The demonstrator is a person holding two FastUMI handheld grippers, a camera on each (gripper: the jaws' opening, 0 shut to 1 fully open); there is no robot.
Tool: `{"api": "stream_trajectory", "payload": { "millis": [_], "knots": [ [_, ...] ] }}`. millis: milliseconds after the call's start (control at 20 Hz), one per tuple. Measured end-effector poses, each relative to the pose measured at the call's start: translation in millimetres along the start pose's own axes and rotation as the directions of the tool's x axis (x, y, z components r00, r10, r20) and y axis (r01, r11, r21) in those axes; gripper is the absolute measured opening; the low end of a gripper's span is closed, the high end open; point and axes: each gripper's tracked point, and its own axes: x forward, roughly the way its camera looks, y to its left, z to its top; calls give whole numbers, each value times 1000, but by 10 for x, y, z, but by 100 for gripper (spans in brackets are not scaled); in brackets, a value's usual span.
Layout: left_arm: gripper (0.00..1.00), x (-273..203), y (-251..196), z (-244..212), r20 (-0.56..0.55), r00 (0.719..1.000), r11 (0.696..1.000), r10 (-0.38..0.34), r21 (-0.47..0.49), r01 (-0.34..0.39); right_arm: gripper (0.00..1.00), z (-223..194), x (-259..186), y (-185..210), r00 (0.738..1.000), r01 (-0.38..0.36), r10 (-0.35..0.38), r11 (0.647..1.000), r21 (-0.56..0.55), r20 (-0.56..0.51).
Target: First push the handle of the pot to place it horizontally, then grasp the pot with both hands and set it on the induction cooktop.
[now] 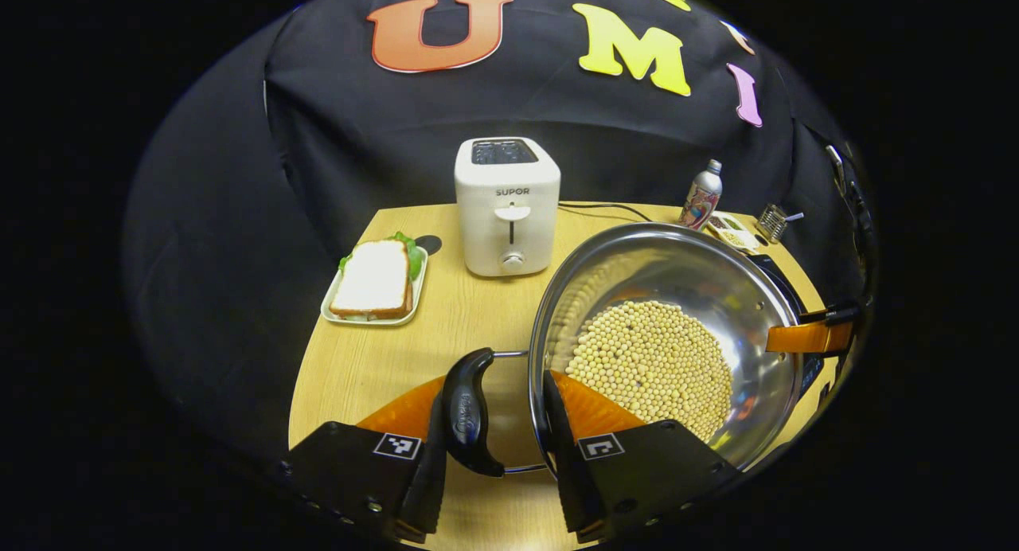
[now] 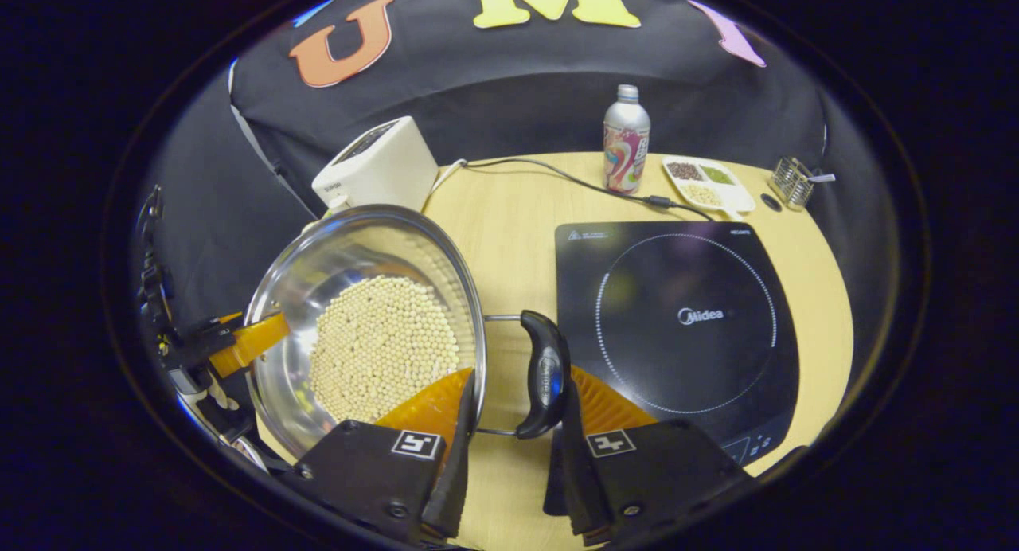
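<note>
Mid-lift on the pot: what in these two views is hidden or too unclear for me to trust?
- Left gripper view: the cooktop sits behind the pot, just a dark sliver.
- Both views: the pot's underside is hidden, so table clearance is unknown.
- Right gripper view: cooktop buttons are too small, partly behind the right gripper's fingers.
- Left gripper view: the far gripper is cut off by the edge.

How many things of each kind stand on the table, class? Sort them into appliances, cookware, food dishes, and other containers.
Appliances: 2 – toaster, induction cooktop
Cookware: 1 – pot of beans
Food dishes: 2 – sandwich plate, divided tray
Other containers: 2 – bottle, wire basket
Total: 7
</note>
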Motion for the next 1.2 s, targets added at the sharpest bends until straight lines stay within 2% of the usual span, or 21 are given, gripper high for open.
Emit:
{"api": "stream_trajectory", "payload": {
  "millis": [400, 1200],
  "knots": [
    [57, -31, -587, 130, 6, 1000, 1000, -28, 9, 28, 50, 48, -283, -566, 1000, 16, -16, 1000, 9, 23],
    [57, 171, -2141, 393, -9, 998, 998, -61, 27, 61, 50, 320, -590, -2163, 999, 38, -39, 998, 42, 12]
  ]
}}
